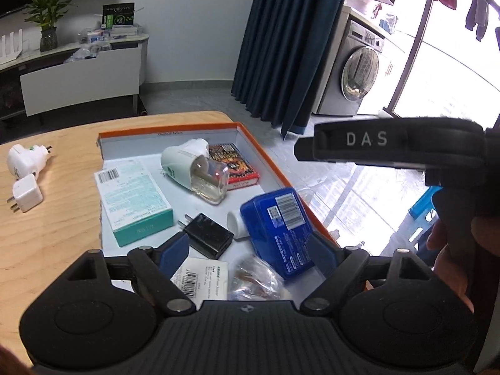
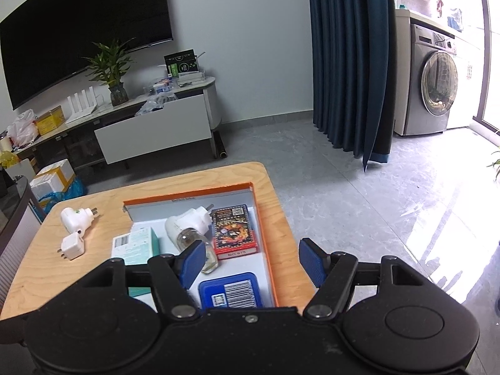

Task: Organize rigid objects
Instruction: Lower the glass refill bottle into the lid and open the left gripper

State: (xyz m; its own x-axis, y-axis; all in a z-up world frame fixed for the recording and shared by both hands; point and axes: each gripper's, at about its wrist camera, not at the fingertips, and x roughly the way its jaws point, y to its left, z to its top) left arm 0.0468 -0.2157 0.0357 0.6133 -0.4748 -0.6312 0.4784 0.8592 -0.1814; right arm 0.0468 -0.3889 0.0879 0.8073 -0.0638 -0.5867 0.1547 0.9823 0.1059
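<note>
Hovering above the orange tray [image 2: 264, 243], both claws gape empty: left claw [image 1: 247, 250], right claw [image 2: 253, 264].

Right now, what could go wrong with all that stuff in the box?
The orange box sits close to the table's edge, so a bump might push it off. The glass bottle on the white plug-in could crack if knocked. Two white plugs are still outside and may be forgotten.
</note>
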